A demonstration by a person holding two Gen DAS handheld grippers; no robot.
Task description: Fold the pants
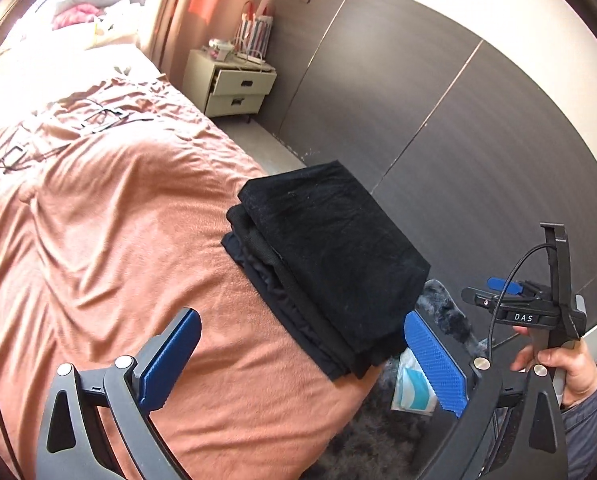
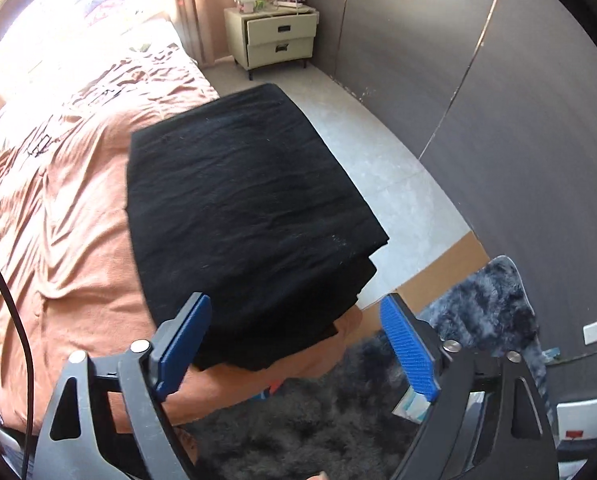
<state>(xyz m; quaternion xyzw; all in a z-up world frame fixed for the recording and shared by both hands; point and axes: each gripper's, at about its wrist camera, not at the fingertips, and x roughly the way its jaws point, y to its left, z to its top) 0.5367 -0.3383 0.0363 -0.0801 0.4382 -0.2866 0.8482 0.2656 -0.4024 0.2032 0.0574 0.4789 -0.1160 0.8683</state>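
Observation:
The black pants (image 1: pixel 330 260) lie folded in a thick, neat stack at the near corner of the bed (image 1: pixel 118 220), which has a salmon cover. My left gripper (image 1: pixel 300 320) hovers above and in front of the stack, open, with nothing between its blue pads. In the right wrist view the same pants (image 2: pixel 238 208) fill the middle. My right gripper (image 2: pixel 296 302) hangs open over their near edge, clear of the cloth. The left wrist view also shows a hand (image 1: pixel 558 364) holding the right gripper at the far right.
A cream nightstand (image 2: pixel 278 40) with two drawers stands by the dark panelled wall (image 1: pixel 458 120). Black cables (image 1: pixel 98 116) lie on the bed further back. A grey shaggy rug (image 2: pixel 318 420) and a light blue packet (image 1: pixel 412 392) lie on the floor beside the bed.

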